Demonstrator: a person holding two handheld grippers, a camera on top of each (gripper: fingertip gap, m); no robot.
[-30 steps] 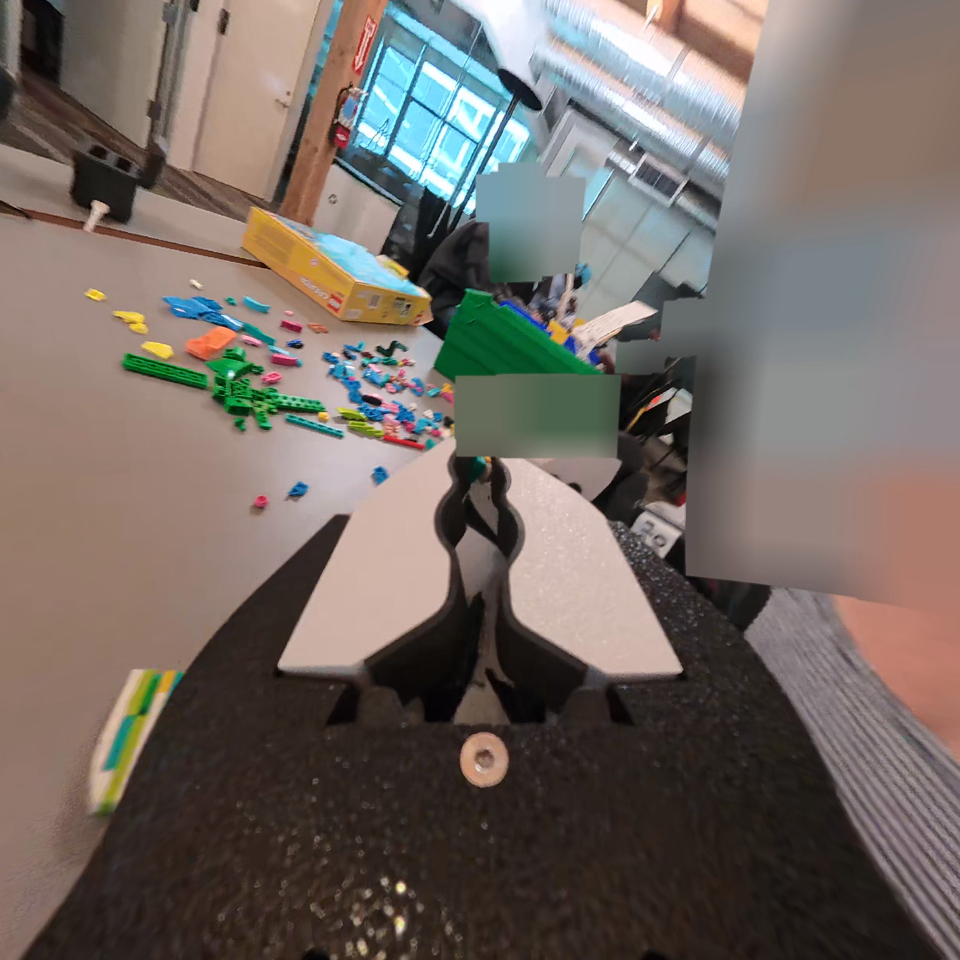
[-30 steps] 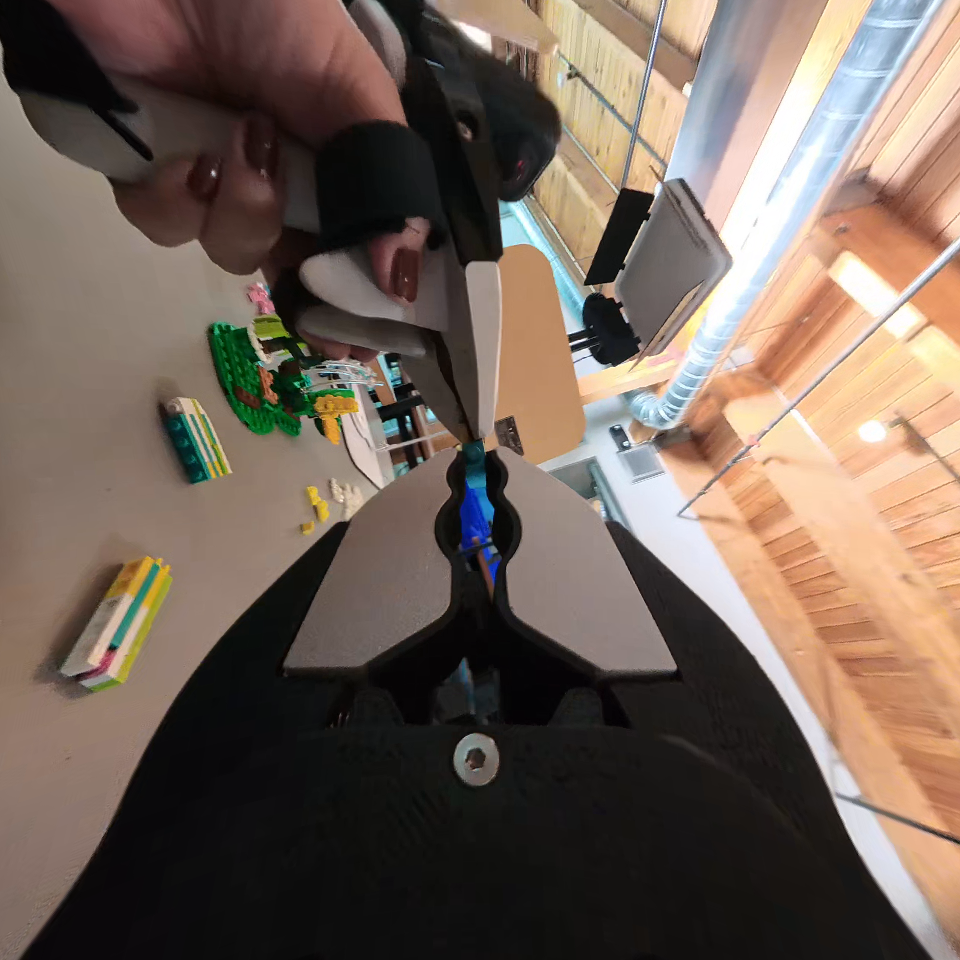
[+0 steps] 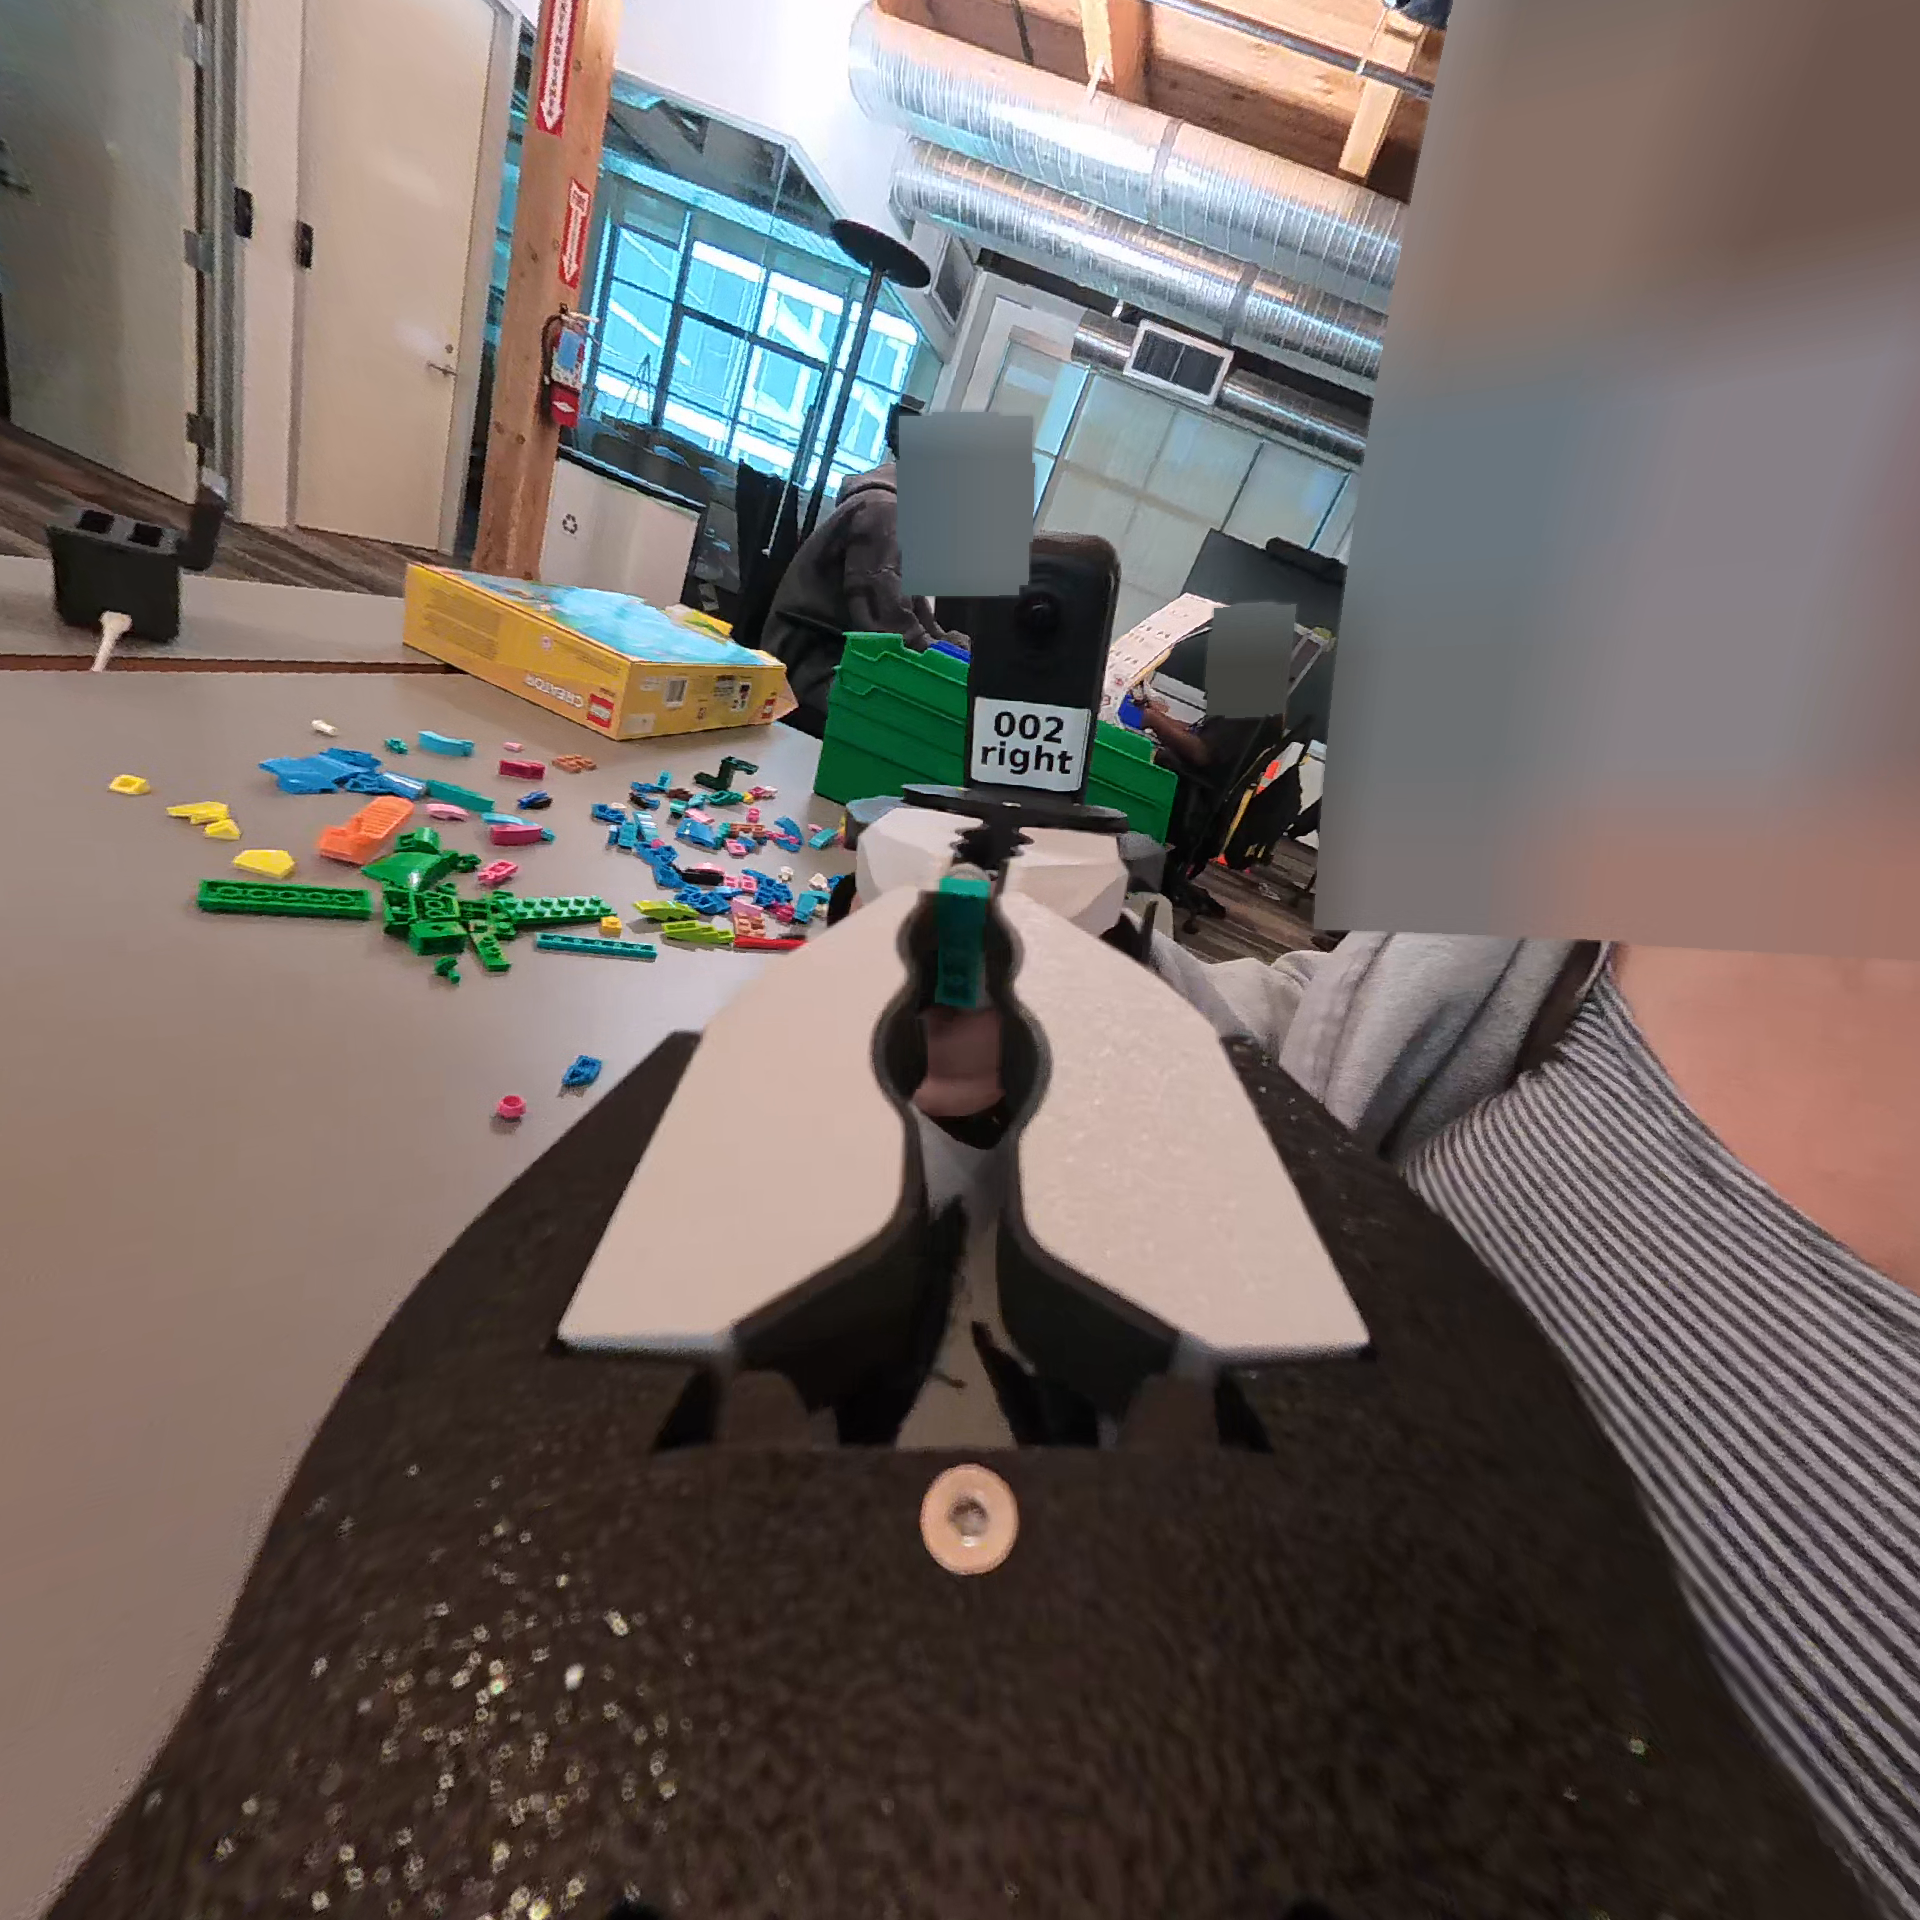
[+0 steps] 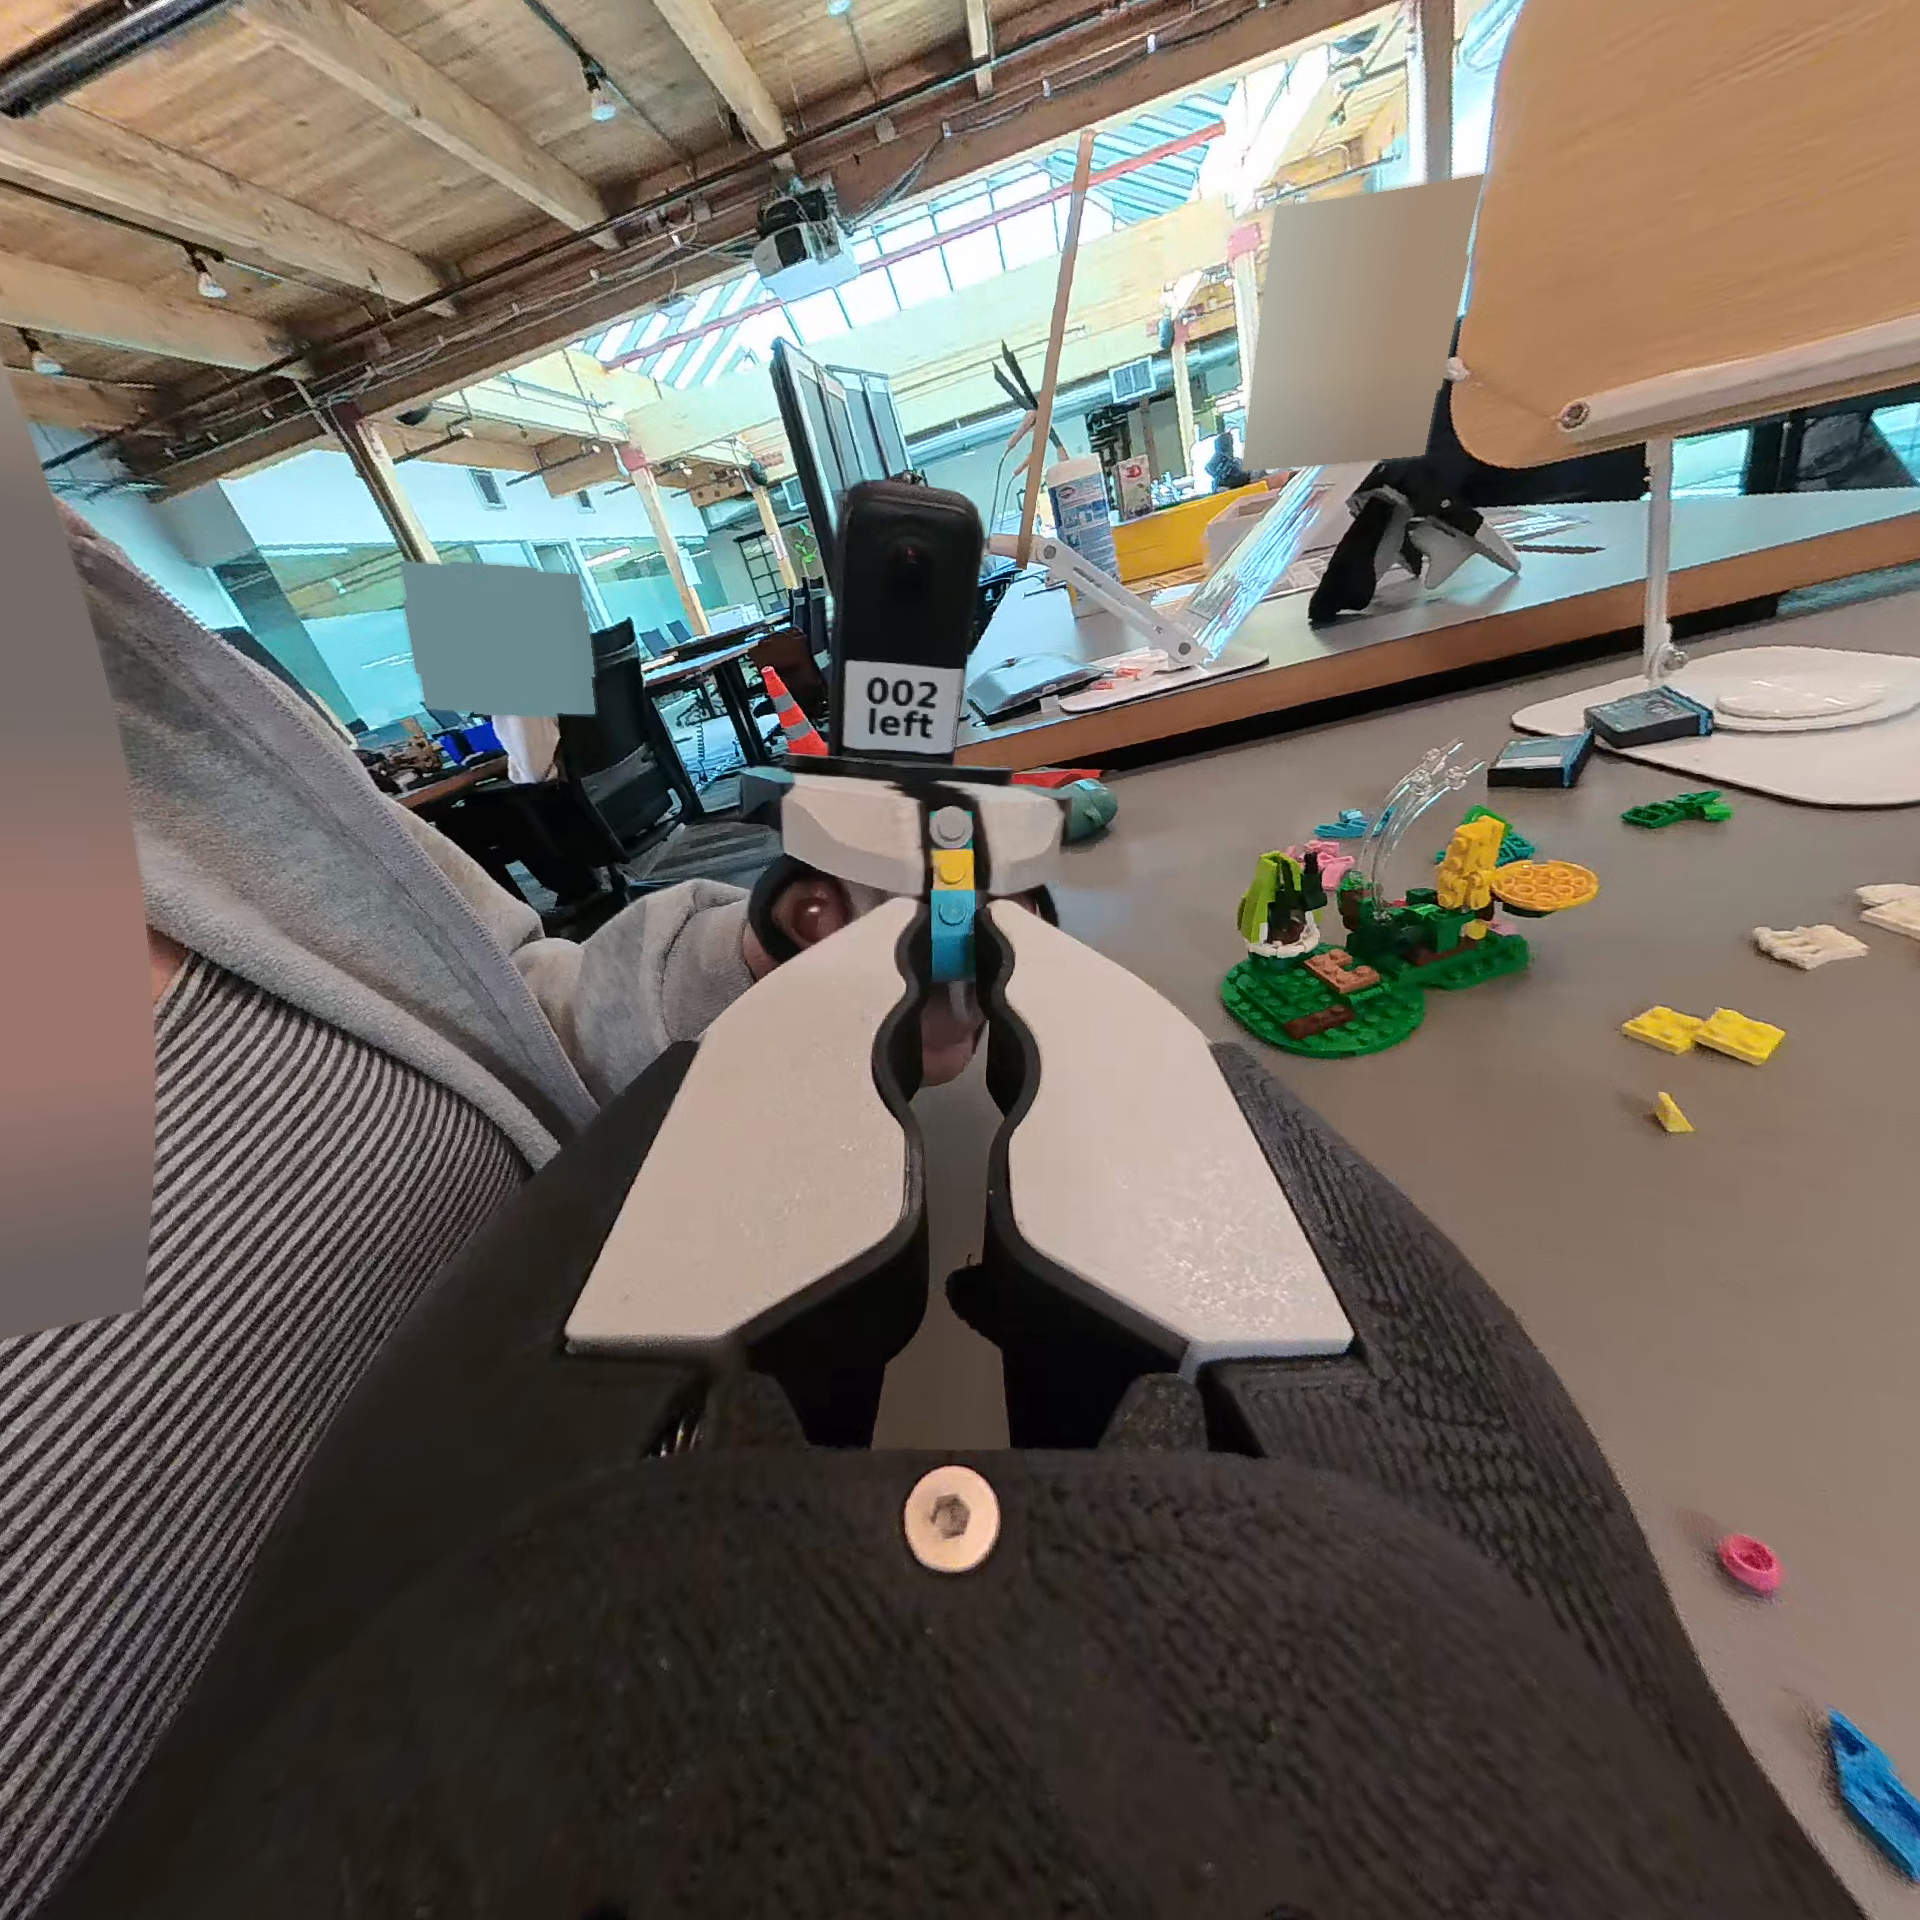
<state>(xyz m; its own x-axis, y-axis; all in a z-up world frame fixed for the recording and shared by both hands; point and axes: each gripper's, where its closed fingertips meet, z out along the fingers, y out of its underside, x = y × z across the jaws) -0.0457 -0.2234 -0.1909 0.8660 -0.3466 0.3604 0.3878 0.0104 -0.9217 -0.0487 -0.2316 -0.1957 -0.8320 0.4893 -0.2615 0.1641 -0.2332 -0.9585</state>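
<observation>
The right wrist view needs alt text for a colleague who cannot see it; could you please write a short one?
The right gripper and the left gripper facing it both clamp one small brick strip, blue, yellow and grey, above a grey table. To the right stands a green brick garden model with loose yellow pieces nearby.

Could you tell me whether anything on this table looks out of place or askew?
Yes. The yellow box lies tilted, one end propped up, its flap torn open. Loose bricks are scattered across the table. A pink round piece lies alone near the edge. Both grippers pinch one small brick stack between them.
</observation>
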